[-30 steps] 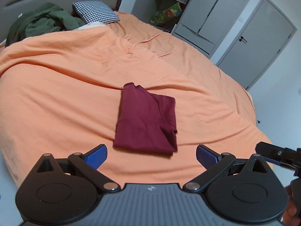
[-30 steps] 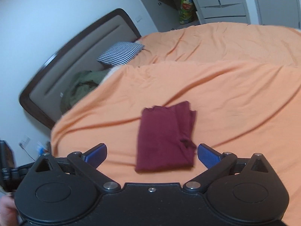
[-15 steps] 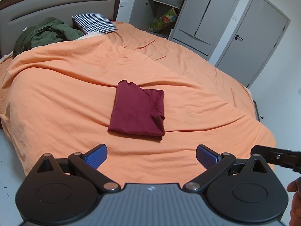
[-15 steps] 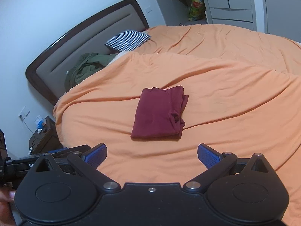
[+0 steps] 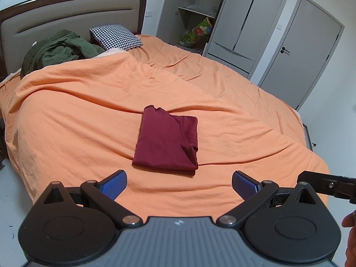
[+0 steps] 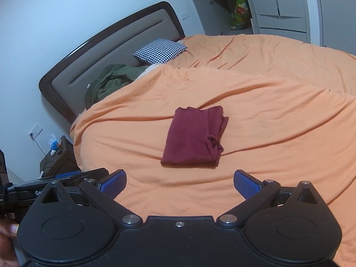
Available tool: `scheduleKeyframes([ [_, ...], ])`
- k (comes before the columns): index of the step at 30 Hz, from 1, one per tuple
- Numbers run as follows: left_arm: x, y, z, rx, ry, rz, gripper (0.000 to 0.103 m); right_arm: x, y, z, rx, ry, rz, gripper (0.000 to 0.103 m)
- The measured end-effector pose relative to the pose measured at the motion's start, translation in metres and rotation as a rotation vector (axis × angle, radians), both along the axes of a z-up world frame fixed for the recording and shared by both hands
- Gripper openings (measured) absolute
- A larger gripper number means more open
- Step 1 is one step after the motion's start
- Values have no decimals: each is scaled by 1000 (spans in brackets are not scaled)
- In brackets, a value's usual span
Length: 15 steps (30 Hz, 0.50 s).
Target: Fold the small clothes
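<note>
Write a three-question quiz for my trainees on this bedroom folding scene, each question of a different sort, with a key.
1. True or false: the folded maroon cotton garment lies on the orange bedspread, touched by neither hand-held gripper.
2. Multiple choice: what rests against the padded grey headboard beside the black-and-white houndstooth pillow? A) a crumpled olive-green jacket B) a blue towel C) a stack of books
3. Fill in: the fingers of the left hand-held gripper and the right hand-held gripper are both ____.

Key: 1 true; 2 A; 3 open
</note>
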<state>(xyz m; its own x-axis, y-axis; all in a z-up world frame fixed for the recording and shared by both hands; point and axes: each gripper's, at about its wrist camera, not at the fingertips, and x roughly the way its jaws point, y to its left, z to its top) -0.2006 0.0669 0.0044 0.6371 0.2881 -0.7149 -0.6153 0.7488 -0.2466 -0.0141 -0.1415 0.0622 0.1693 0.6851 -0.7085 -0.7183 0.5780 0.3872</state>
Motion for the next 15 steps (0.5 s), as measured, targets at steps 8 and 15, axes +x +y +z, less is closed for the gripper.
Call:
scheduleKeyframes([
  [8,1,8,-2,-24,-14,-7,103,-2,6,3,1,-11,9,102],
  [15,3,12,-3,-26,-10,-14,103,-3,9,1,-8,-6,2,102],
])
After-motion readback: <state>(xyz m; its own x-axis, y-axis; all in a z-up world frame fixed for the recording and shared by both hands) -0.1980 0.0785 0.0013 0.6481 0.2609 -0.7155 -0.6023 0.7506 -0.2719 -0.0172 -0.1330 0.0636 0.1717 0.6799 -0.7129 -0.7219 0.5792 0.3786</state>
